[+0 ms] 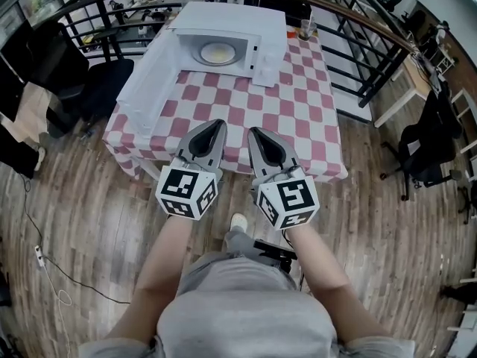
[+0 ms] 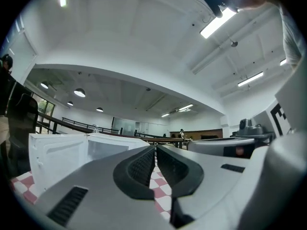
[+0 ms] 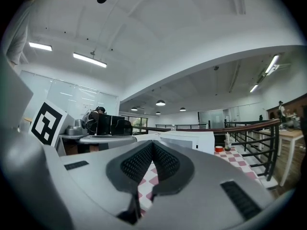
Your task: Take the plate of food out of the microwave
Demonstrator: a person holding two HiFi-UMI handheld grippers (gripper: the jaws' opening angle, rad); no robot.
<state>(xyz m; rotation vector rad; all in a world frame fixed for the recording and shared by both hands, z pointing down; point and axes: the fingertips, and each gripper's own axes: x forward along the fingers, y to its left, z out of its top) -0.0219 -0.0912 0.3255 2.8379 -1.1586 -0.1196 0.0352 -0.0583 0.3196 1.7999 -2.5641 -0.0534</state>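
Head view: left gripper (image 1: 215,127) and right gripper (image 1: 258,133) both hang over the near edge of the table (image 1: 313,125), side by side, jaws together on each, nothing held. The plate of food (image 1: 218,52) sits inside the microwave (image 1: 232,15) at the far end, and the door (image 1: 153,80) is swung open to the left. Both grippers are well apart from the plate.

Risks as I judge them:
- Shut jaws can't take the rim, so I'd have to open them before going in or I'll just shove the plate deeper.
- The open door juts out on the left, so my left arm could clip it.
- One-sided rim grip could tilt the plate and food slides off.

Count here: two grippers, one microwave, one plate, one table.

Left gripper view: the pads meet at the tip with only a thin slit behind, and checked cloth shows below. The microwave body and open door are ahead on the left. I can't make out the plate from here.

Right gripper view: pads are closed at the tip too, nothing between. One microwave is ahead, with one bottle (image 3: 227,142) and one small red item (image 3: 219,149) beside it at the table's far right. A wide swing of the right arm could knock them.
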